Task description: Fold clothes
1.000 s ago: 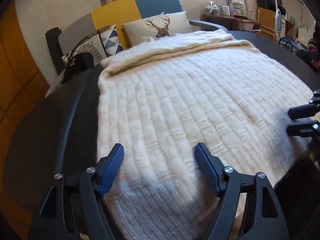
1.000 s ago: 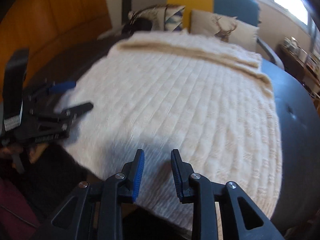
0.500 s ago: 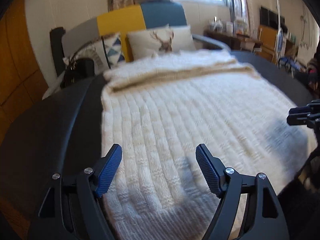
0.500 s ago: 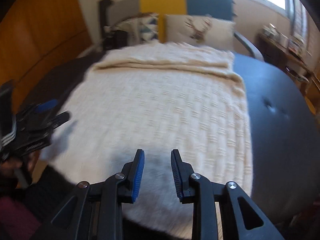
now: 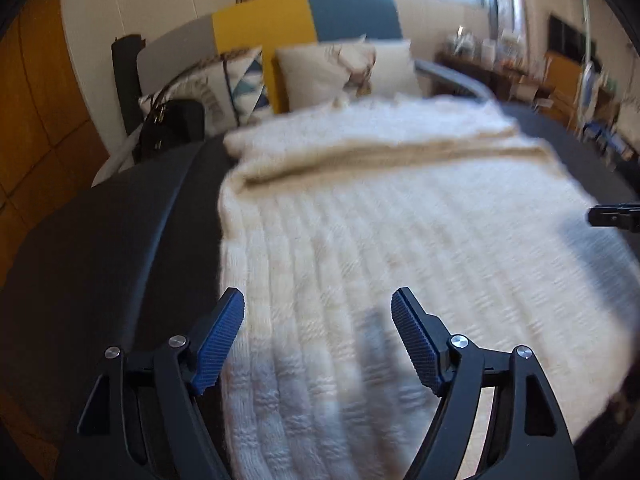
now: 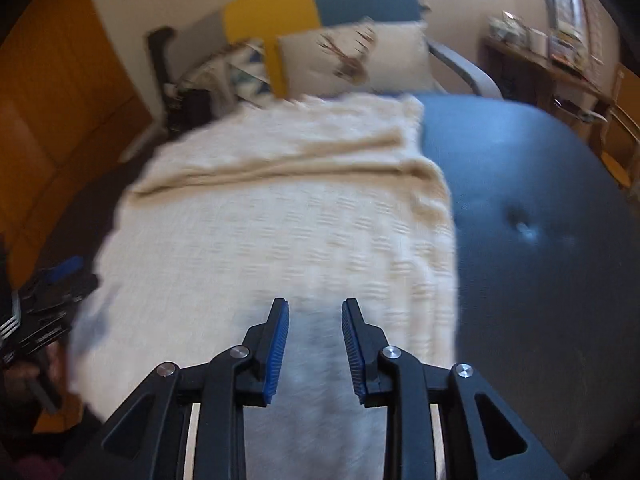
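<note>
A cream knitted garment (image 5: 400, 240) lies spread flat on a dark round padded top (image 5: 100, 240), its far end folded over into a thick band. My left gripper (image 5: 318, 300) hovers open over the garment's near left part, with the left finger at the knit's left edge and nothing between the pads. In the right wrist view the same knit (image 6: 280, 232) ends just right of my right gripper (image 6: 316, 306). That gripper's jaws stand a narrow gap apart, empty, above the near edge. Each gripper shows at the other view's margin: the right gripper (image 5: 612, 216) and the left gripper (image 6: 60, 284).
Behind the padded top (image 6: 540, 260) stands a chair with a grey, yellow and blue back (image 5: 304, 20), holding a deer-print pillow (image 6: 352, 56), a patterned pillow (image 5: 224, 84) and a black handbag (image 5: 172, 124). Wood panelling (image 6: 60, 100) is on the left, and a cluttered side table (image 5: 520, 68) on the right.
The right gripper has swept to the right along the near edge, so the knit's right edge now lies close beside it. The left gripper shifted a little. Neither gripper's jaw gap has changed.
</note>
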`<action>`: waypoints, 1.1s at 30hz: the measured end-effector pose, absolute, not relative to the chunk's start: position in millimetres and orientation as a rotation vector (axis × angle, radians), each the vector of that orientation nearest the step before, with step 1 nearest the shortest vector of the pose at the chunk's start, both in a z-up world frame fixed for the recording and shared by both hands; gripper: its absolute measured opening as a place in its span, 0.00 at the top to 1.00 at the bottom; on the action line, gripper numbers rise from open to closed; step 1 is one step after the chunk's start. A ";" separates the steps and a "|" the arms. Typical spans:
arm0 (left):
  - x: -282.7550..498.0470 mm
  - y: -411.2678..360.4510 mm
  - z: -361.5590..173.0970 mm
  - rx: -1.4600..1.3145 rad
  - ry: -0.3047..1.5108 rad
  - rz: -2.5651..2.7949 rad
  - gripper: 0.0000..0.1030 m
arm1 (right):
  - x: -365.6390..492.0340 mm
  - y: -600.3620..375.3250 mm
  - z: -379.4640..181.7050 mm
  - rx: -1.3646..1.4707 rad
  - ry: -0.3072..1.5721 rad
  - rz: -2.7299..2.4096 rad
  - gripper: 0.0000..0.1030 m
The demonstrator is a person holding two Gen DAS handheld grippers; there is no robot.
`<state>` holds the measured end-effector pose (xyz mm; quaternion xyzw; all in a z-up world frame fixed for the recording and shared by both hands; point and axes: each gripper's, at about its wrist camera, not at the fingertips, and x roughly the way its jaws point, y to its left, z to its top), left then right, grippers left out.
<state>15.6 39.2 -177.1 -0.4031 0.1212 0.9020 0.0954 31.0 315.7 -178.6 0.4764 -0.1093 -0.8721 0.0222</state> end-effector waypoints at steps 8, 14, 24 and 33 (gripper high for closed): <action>9.6 15.3 -166.1 -1.145 0.203 2.683 0.22 | 32.3 345.5 -165.7 1.383 -0.442 -2.691 0.74; -38.3 41.2 -157.2 -1.116 0.245 2.705 0.22 | -49.3 346.7 -160.2 1.388 -0.373 -2.747 0.74; -54.0 31.0 -194.7 -1.305 0.203 2.717 0.21 | -44.2 395.2 -189.1 1.399 -0.594 -2.773 0.85; -47.6 36.6 -186.5 -1.283 0.279 2.744 0.21 | -67.8 363.3 -186.5 1.587 -0.340 -2.772 0.75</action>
